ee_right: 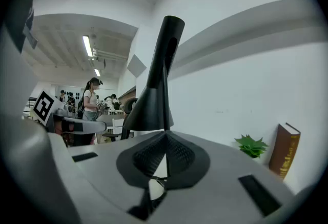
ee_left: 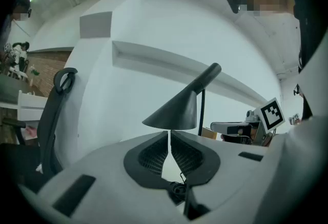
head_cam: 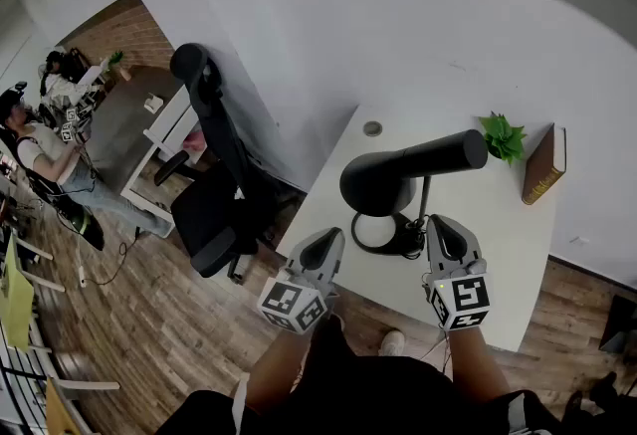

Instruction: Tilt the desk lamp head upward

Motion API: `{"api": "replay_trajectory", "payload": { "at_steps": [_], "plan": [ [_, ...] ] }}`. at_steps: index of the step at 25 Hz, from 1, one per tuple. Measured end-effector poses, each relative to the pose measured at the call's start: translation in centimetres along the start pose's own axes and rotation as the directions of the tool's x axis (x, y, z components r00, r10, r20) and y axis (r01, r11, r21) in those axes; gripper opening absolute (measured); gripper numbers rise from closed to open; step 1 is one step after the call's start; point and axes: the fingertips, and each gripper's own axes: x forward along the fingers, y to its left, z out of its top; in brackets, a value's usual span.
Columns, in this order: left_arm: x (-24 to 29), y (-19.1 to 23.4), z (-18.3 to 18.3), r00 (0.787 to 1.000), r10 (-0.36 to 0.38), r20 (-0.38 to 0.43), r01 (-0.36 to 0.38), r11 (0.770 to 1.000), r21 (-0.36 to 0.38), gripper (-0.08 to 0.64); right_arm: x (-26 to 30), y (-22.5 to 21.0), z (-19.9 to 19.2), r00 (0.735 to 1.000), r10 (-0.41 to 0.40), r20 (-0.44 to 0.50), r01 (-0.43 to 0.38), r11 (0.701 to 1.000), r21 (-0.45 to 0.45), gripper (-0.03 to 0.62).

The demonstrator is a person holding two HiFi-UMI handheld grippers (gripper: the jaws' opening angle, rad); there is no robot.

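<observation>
A black desk lamp stands on the white desk. Its cone-shaped head points left and down, its round base sits near the front edge, and a thin stem rises behind. In the left gripper view the lamp head hangs just beyond the jaws. In the right gripper view the lamp head stands close ahead. My left gripper is left of the base, shut and empty. My right gripper is right of the base, shut and empty.
A small green plant and a brown book stand at the desk's back right by the wall. A cable hole is at the back left. A black office chair stands left of the desk. People work at another desk far left.
</observation>
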Motion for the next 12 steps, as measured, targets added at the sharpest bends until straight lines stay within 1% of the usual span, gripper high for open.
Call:
{"api": "replay_trajectory", "payload": {
  "at_steps": [3,8,12],
  "plan": [
    [0.3,0.4,0.4,1.000,0.007,0.007,-0.007,1.000,-0.001,0.020,0.4,-0.1,0.1,1.000,-0.001,0.001,0.001,1.000,-0.016,0.000],
    [0.0,1.2,0.3,1.000,0.027,0.010,-0.027,0.999,-0.025,0.020,0.9,0.0,0.4,1.000,0.018,0.009,-0.018,1.000,-0.002,0.000],
    [-0.1,1.5,0.2,1.000,0.030,0.005,-0.029,0.999,-0.032,0.020,1.0,-0.4,0.6,1.000,0.009,0.007,-0.009,1.000,-0.017,0.000]
  ]
}}
